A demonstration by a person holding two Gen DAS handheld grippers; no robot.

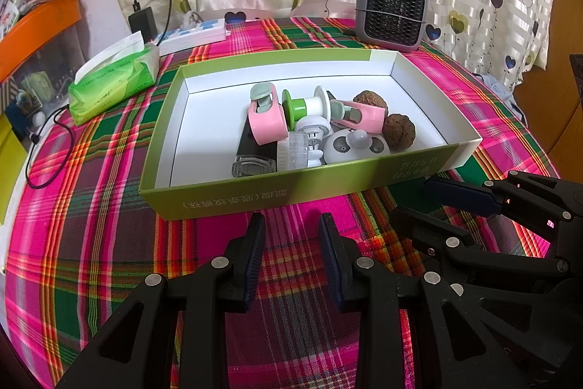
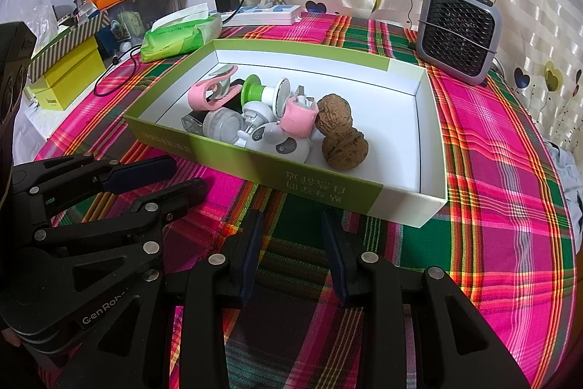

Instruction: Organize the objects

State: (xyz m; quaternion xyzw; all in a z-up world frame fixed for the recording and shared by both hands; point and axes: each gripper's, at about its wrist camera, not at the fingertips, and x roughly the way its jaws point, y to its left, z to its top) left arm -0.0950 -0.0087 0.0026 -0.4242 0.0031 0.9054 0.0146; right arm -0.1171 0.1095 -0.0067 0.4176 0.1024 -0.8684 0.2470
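Hovering empty over the plaid worktop (image 1: 109, 243), both left gripper (image 1: 291, 257) and right gripper (image 2: 291, 254) with jaws parted, likely because everything is already gathered. Sitting piled toward 6 o'clock inside the green box (image 1: 226, 195): two walnuts (image 2: 344, 148), two pink clips (image 1: 266, 123), one green spool (image 1: 298, 104), one panda gadget (image 1: 355, 146). Standing at 1 o'clock beyond the box, one grey fan (image 1: 391, 11).
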